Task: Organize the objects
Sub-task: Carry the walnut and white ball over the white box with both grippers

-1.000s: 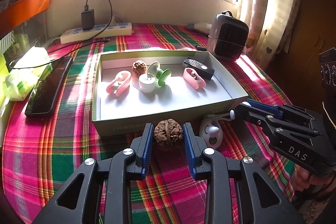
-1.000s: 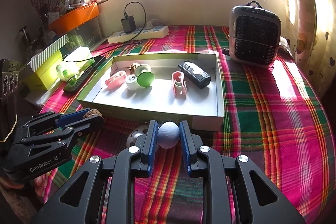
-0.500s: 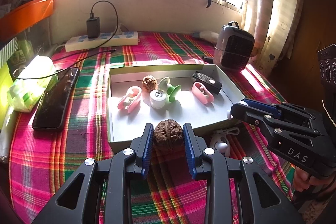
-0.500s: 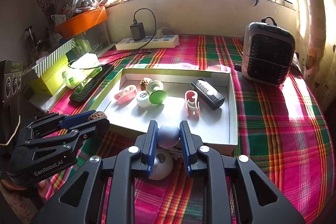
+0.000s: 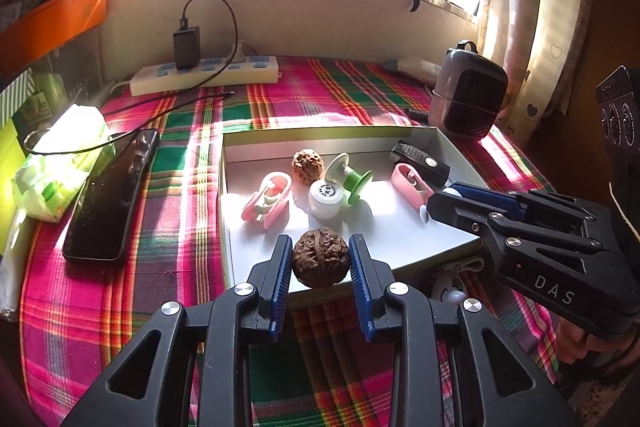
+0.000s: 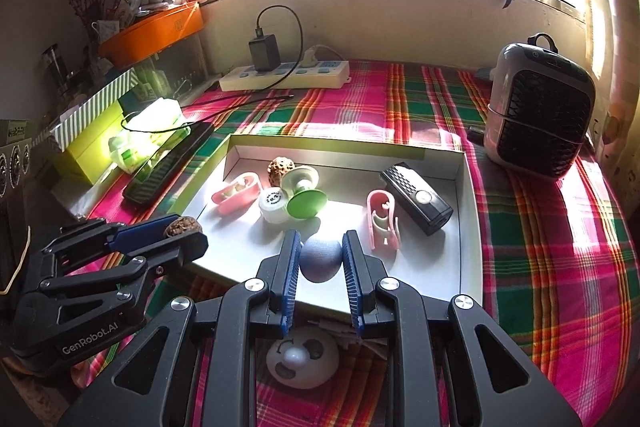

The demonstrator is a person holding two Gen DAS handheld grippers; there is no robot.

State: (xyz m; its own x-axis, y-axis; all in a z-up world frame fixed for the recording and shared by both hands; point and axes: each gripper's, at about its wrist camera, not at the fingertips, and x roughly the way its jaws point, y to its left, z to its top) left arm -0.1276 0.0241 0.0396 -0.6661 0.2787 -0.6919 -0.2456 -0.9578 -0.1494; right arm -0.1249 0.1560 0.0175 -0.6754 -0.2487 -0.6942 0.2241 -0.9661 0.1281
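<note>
At the bottom centre of the left wrist view, the left gripper (image 5: 320,263) pinches a brown walnut (image 5: 320,262) over the near rim of the white tray (image 5: 404,227). In the right wrist view the right gripper (image 6: 320,259) clamps a blue-grey ball (image 6: 321,259) above the tray's near edge; below it, on the plaid cloth (image 6: 540,267), lies a white, panda-like round thing (image 6: 303,361), partly hidden. Farther in lie pink clips (image 6: 235,194), a green spool (image 6: 306,195) and a black remote (image 6: 416,198).
</note>
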